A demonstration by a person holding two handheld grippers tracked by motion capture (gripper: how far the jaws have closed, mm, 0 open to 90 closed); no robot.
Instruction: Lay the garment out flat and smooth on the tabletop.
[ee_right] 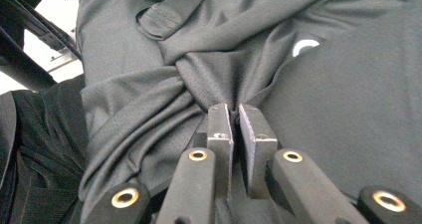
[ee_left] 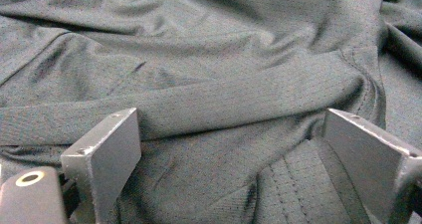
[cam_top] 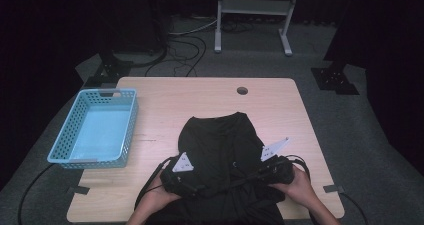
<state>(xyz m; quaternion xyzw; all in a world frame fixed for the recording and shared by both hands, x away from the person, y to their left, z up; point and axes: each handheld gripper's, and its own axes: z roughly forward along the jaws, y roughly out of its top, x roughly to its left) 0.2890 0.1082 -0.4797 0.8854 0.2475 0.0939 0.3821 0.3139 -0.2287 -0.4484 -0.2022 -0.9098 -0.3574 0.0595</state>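
One dark garment (cam_top: pixel 220 145) lies at the worktop's (cam_top: pixel 280 105) six-o'clock edge. Right claw (ee_right: pixel 236 115) pinches its fabric; left claw (ee_left: pixel 229 149) spread over it. One blue basket (cam_top: pixel 95 130) at nine o'clock; twelve o'clock bare.

Left gripper (ee_left: pixel 229 149) jaws spread wide, right gripper (ee_right: pixel 235 122) jaws pinched nearly together, both held low

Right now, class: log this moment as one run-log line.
left gripper: open over black garment | right gripper: shut on black garment fold | blue basket: empty, left on table
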